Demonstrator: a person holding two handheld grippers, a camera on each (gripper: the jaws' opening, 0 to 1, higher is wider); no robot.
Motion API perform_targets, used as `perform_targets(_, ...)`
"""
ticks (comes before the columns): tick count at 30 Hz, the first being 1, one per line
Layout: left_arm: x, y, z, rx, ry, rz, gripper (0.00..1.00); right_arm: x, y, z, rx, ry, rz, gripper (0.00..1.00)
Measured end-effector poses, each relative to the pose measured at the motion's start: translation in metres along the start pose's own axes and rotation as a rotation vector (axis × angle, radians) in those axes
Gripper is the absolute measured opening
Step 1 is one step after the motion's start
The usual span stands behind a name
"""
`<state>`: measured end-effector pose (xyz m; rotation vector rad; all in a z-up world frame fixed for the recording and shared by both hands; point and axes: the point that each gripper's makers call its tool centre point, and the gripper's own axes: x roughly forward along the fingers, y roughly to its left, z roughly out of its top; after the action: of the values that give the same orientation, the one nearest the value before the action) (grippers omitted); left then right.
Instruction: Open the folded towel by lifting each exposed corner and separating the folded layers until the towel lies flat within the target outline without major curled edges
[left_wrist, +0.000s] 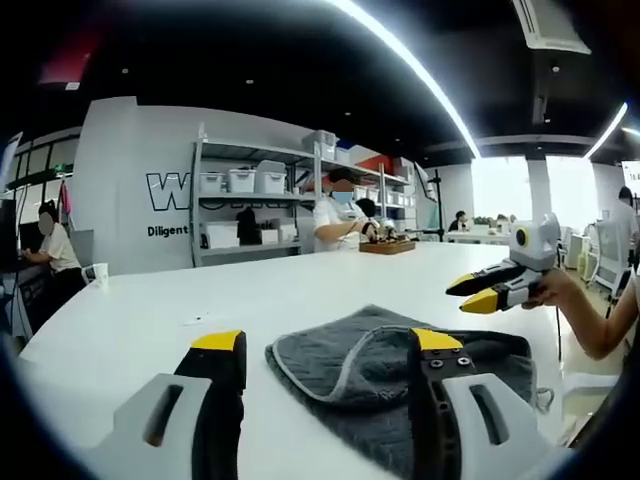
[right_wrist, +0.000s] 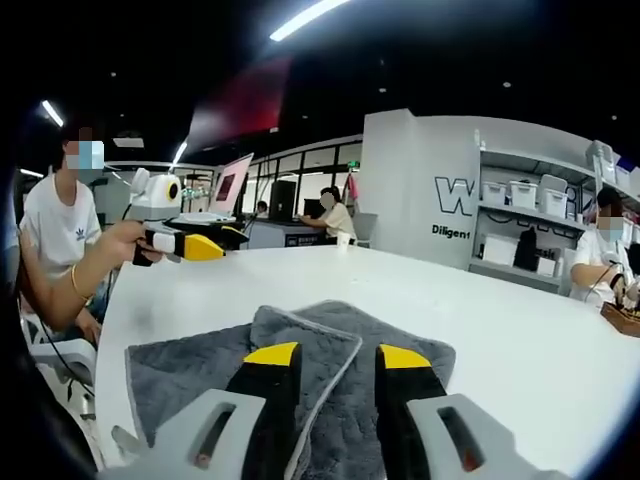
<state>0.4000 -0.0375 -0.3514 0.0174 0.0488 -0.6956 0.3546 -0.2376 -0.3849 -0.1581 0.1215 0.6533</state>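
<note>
Two grippers are hovering over the grey towel (left_wrist: 400, 385), and neither is gripping anything yet. Your left gripper (left_wrist: 330, 345) is holding its yellow-tipped jaws wide, the right-hand one hanging over the cloth at about four o'clock in the left gripper view, probably to line up with the pale-piped corner (left_wrist: 345, 385) that is folded back across the top layer. Your right gripper (right_wrist: 337, 355) is keeping its jaws moderately apart, empty, straddling that same flap (right_wrist: 305, 345) at six o'clock in the right gripper view, which suggests you are choosing it as the first corner to lift. The towel is lying folded on the white table (left_wrist: 300, 285), near the edge closest to you, with layers overlapping and one corner turned inward. No target outline is showing clearly on the tabletop, so you are judging flatness by eye. Beyond, at twelve o'clock in the left gripper view, a person (left_wrist: 340, 215) is working by the shelves (left_wrist: 250, 200).
</note>
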Motion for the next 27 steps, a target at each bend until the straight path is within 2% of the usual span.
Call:
perform_targets(7, 0.016, 0.006, 0.005, 0.013, 0.008, 0.006, 0.62, 0.019, -0.007, 0.001, -0.013, 0.023, 0.013, 0.25)
perform_targets(18, 0.039, 0.011, 0.007, 0.015, 0.032, -0.013, 0.62, 0.049, -0.005, -0.008, -0.073, 0.133, 0.077, 0.21)
perform_targets(27, 0.062, 0.025, 0.001, 0.018, 0.061, -0.002, 0.61, 0.069, -0.007, -0.024, -0.11, 0.215, 0.101, 0.25)
